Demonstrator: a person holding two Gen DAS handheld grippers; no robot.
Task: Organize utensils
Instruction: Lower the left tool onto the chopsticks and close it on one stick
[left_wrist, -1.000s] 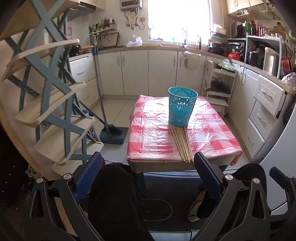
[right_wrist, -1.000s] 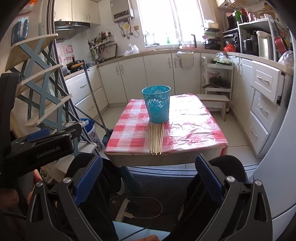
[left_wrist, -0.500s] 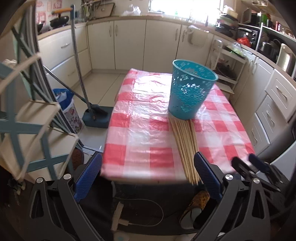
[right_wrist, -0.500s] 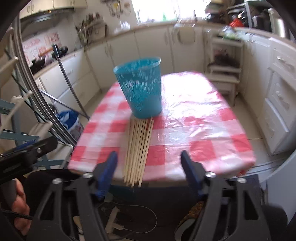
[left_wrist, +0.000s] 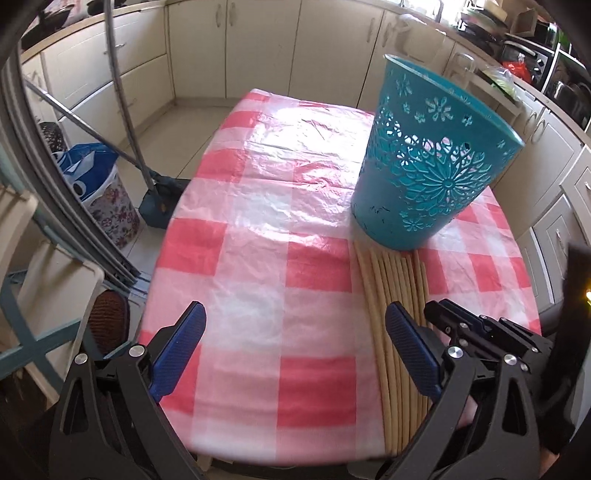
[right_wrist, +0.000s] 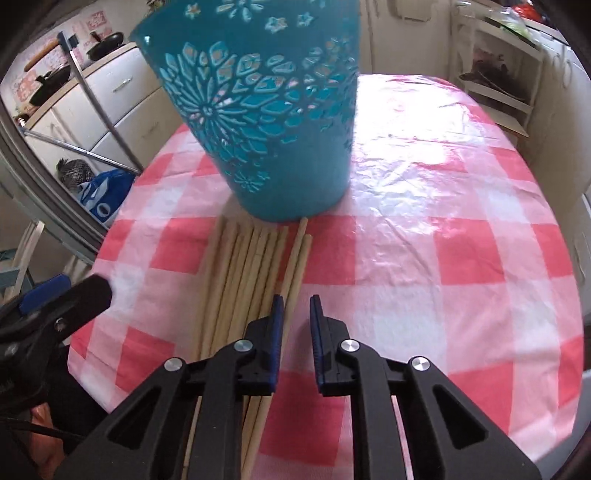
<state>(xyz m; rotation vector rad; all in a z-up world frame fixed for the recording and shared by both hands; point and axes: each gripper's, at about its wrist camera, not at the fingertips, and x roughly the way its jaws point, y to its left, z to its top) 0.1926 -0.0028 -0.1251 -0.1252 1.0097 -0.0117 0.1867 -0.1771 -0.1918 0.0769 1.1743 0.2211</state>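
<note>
From the left wrist, the left gripper (left_wrist: 293, 349) is hanging wide open over bare tablecloth (left_wrist: 251, 206), nothing between its jaws. The sticks (left_wrist: 388, 306) are lying in a flat bundle on the table, their far ends touching or just short of the foot of the bin (left_wrist: 428, 162), their near ends reaching the table's edge. The right gripper (left_wrist: 476, 332) is sitting just beside them. The left fingers (left_wrist: 410, 347) are crossing over the bundle in this view; whether they are touching it I cannot tell.

From the right wrist, the right gripper (right_wrist: 296, 306) is closing, its jaws narrow, and one or two outer sticks (right_wrist: 295, 266) are running toward the gap. I cannot tell if the pads are pressing yet. If they are pinching only a stick's edge, it may roll out and scatter the neighbours. The bin (right_wrist: 266, 110) is light-looking and near, so a sweeping lift may tip it.
</note>
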